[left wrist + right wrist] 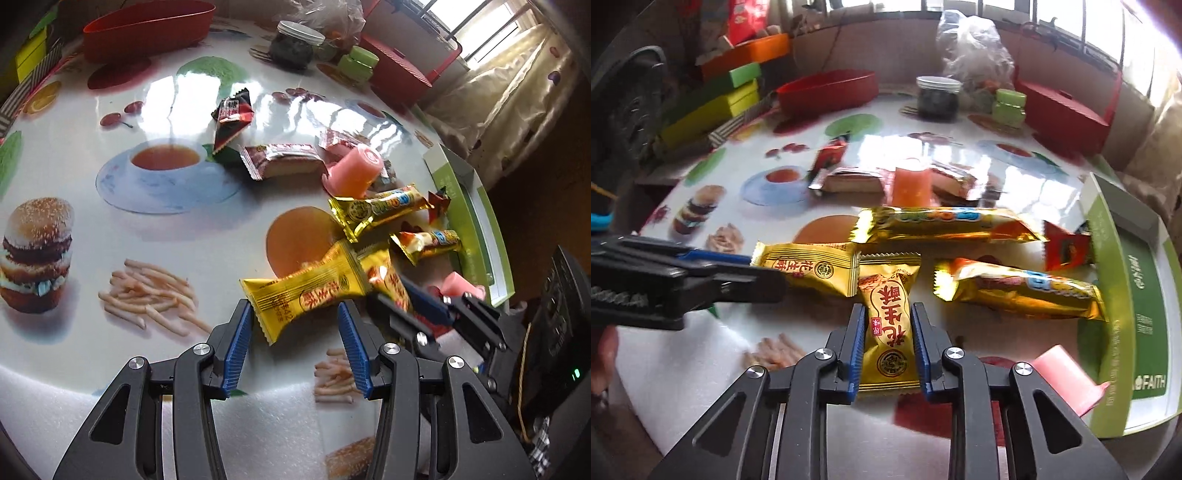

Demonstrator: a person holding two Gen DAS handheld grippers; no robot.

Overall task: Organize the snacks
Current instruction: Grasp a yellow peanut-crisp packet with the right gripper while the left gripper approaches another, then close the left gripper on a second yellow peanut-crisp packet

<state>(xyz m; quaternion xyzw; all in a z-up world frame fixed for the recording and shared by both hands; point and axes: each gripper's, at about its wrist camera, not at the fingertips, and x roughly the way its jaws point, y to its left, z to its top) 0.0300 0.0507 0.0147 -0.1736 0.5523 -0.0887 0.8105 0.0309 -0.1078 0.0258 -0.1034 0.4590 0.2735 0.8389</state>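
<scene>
Left wrist view: the left hand-held gripper (295,325) is tilting steeply down near the worktop's (92,122) front edge, jaws standing half-wide around the crinkly end of a yellow foil snack packet (306,291) without pressing it.

Right wrist view: the right hand-held gripper (888,332) is angling down, blue ribbed pads pinching a second yellow packet (888,321) narrowly; the green-rimmed box (1137,280) is sitting at the right edge

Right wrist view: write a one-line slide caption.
Right gripper shut on a yellow peanut-candy packet; gold wafer bars and a green box lie beyond.
</scene>
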